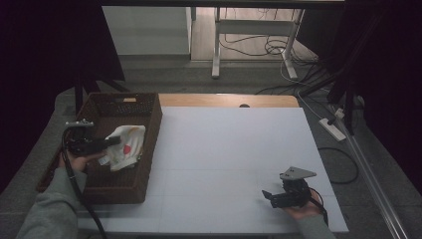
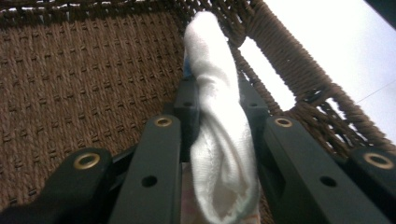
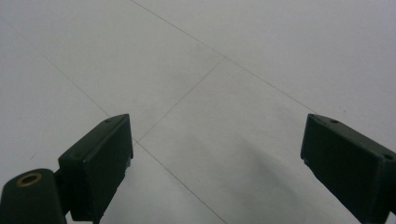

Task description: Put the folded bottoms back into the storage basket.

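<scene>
Writing: though looked for on cloth, basket and both tools, none legible; red mark on the cloth too small to read as a letter or logo.
Cloth: white soft folded cloth (image 1: pixel 125 146) with a red spot, hanging over the inside of the dark brown woven wicker basket (image 1: pixel 147 144), against its right wall, pinched at one edge.
Left tool: black two-jaw left tool (image 1: pixel 110 142) clamped on the cloth; in the left gripper view a white roll of fabric (image 2: pixel 218 140) squeezed between both jaws, woven basket floor (image 2: pixel 70 79) behind.
Right tool: black right tool (image 1: pixel 268 196) with a grey three-cornered plate on top, resting low at the near right of the tabletop, jaws spread wide, holding nothing; bare pale surface between them in the right gripper view (image 3: pixel 215 154).
Tabletop: pale grey-white flat tabletop (image 1: pixel 229 149), wooden strip along its far edge.
Around: white desk legs with trailing black cables (image 1: pixel 259 45) on the floor beyond; white power strip (image 1: pixel 332 129) on the floor to the right; dark curtains at both sides.
In the way: basket's right wall between cloth and open tabletop.
</scene>
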Demonstrator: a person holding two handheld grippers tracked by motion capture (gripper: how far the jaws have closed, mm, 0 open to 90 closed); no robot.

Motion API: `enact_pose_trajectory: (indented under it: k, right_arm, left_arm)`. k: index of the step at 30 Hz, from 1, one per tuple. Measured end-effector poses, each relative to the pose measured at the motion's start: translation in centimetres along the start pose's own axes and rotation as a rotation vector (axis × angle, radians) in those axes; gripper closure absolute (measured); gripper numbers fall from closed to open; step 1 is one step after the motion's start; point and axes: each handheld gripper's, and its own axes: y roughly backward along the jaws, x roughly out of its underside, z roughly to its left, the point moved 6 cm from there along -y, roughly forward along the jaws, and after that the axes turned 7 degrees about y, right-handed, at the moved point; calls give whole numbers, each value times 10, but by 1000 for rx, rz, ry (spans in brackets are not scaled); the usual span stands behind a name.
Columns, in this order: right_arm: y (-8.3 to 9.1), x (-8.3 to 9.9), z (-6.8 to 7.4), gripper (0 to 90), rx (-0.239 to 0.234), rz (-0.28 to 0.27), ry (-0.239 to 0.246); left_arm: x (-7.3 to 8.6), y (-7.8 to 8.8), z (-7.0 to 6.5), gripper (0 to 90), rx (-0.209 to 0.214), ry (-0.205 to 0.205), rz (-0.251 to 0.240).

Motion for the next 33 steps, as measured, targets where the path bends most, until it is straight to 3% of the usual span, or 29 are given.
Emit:
enact_pose_trajectory:
  k: [9,16,18,20,24,28,33]
  right_arm:
    - [0,0,0,97,-1,0,0]
    - [0,0,1,97,-5,1,-1]
    - [0,0,0,97,-5,1,-1]
    - [0,0,1,96,-5,2,0]
    - [0,0,1,97,-6,2,0]
    - [0,0,1,96,-6,3,1]
    - [0,0,1,97,-7,5,3]
  left_arm:
    - [-1,-4,3,738,-24,-10,17]
    - [-1,-4,7,677,-68,-8,16]
    - [-2,-4,8,639,-86,-9,15]
    - [-3,-3,10,573,-129,-3,5]
    - [-5,2,14,429,-183,36,-39]
    - [-5,4,15,411,-185,47,-50]
    - [-4,3,10,409,-165,19,-47]
